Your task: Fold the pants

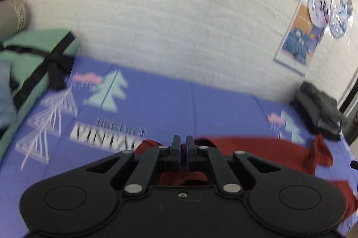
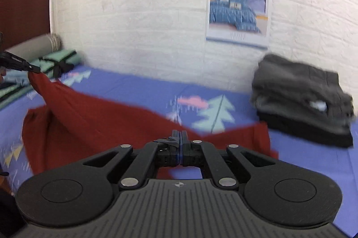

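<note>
While both sets of fingers pinch the dark red fabric pants [image 2: 89, 121], the left gripper [image 1: 183, 141] and right gripper [image 2: 179, 136] hold an edge lifted above the blue printed bed sheet [image 2: 143, 90]. The rest drapes onto the sheet. Beyond, a folded grey clothes stack [image 2: 302, 94] sits by the white brick wall [image 2: 145, 25].

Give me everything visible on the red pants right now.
The red pants are plain dark red cloth, soft and matte, partly lifted off the purple printed bedsheet. The left gripper pinches one raised corner; the right gripper is shut on another edge. Cloth slopes between them, the rest lying on the sheet. Waistband and legs are indistinguishable through blur.
</note>
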`<state>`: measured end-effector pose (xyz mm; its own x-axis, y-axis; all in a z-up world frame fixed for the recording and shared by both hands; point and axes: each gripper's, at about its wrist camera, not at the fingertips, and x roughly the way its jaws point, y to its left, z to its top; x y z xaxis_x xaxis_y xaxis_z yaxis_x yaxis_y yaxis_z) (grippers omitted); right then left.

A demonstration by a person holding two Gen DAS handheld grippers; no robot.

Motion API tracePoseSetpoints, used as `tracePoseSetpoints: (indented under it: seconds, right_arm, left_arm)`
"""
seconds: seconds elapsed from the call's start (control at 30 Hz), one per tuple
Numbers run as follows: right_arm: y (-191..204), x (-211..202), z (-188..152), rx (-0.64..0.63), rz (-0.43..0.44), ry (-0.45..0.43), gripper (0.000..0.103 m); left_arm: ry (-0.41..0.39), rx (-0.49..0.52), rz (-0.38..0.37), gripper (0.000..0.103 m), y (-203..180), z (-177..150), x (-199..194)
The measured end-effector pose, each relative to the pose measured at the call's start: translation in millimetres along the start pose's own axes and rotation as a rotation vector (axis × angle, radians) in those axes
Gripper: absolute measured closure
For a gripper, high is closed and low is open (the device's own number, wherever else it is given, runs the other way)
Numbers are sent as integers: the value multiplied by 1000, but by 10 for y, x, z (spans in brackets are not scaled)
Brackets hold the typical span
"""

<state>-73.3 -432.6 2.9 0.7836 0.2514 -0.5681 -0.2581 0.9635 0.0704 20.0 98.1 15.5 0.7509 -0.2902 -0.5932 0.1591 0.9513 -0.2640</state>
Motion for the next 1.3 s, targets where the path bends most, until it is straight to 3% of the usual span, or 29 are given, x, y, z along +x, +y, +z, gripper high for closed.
tracePoseSetpoints:
  seconds: [0.13,0.2,0.23,0.27,0.37,0.4,0.43,0.47,0.5,0.63,0.77,0.93,0.97,1.0,1.03,1.13,1.3]
  right_arm:
    - [76,201,-282,103,-1,106,103]
    - [156,343,-292,110,-22,119,96]
    - [186,407,-267,117,-32,112,81]
    - [212,465,-230,127,-39,103,76]
    - [299,558,-161,179,-26,68,62]
    - [308,603,-140,199,-23,57,52]
    - [318,665,-122,231,-27,49,31]
    - [325,724,-113,259,-27,49,19]
    - [341,783,-110,282,-27,52,4]
    - [329,979,-103,393,-45,77,3]
    - [284,1082,-103,538,-73,64,2]
    - [322,1212,-82,582,-88,84,2]
    - [333,1239,-70,576,-100,86,3]
    - [336,1270,-58,568,-117,91,26]
    - [328,1298,-50,562,-135,103,96]
    - [275,1219,12,576,-149,64,102]
    - [368,511,239,508,-171,-99,102]
  left_arm:
    - [127,-22,62,101,35,-489,155]
    - [129,-99,62,79,98,-597,172]
    - [127,-132,49,52,117,-610,169]
    - [124,-159,38,36,132,-619,141]
    - [103,-177,54,21,140,-634,18]
    - [93,-187,64,15,149,-648,-31]
    - [83,-208,71,2,168,-662,-73]
    - [73,-232,73,0,182,-682,-117]
    - [63,-253,67,0,182,-703,-157]
    - [54,-279,46,0,160,-728,-137]
    - [124,-246,54,0,106,-745,61]
    - [120,-278,49,0,137,-781,127]
    - [119,-273,54,28,138,-777,127]
    - [121,-262,56,56,136,-779,130]
    - [128,-259,41,103,146,-775,149]
    - [108,-265,37,103,173,-727,150]
    - [14,-270,-25,103,295,-405,-40]
